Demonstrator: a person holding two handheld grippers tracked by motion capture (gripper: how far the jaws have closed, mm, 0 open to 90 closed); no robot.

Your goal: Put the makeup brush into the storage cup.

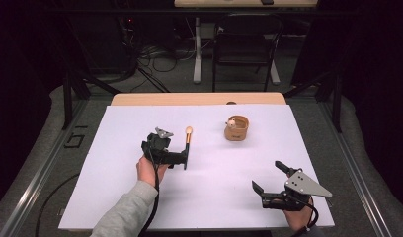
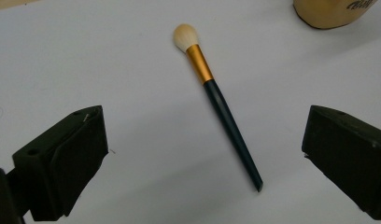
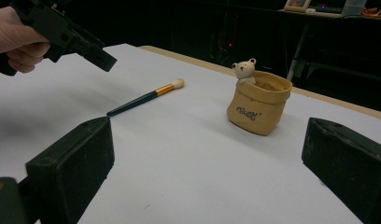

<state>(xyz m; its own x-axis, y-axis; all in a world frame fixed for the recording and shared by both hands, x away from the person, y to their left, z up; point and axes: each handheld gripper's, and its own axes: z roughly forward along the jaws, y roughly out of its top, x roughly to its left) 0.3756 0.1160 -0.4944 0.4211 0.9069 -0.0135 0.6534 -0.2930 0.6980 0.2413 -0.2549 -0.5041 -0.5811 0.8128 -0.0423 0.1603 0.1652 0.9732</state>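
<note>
White table point(image 1: 140, 197) — pouch point(image 3: 258, 105) lettering illegible

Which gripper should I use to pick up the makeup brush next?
Left. The left gripper hovers over the makeup brush with open jaws straddling the handle. The right gripper, also open, sits apart at the near right of the table.

Pouch holder point(image 3: 258, 105) lettering: dark cursive word on its front, too small and blurred to make out.
Elsewhere: nothing readable.
</note>
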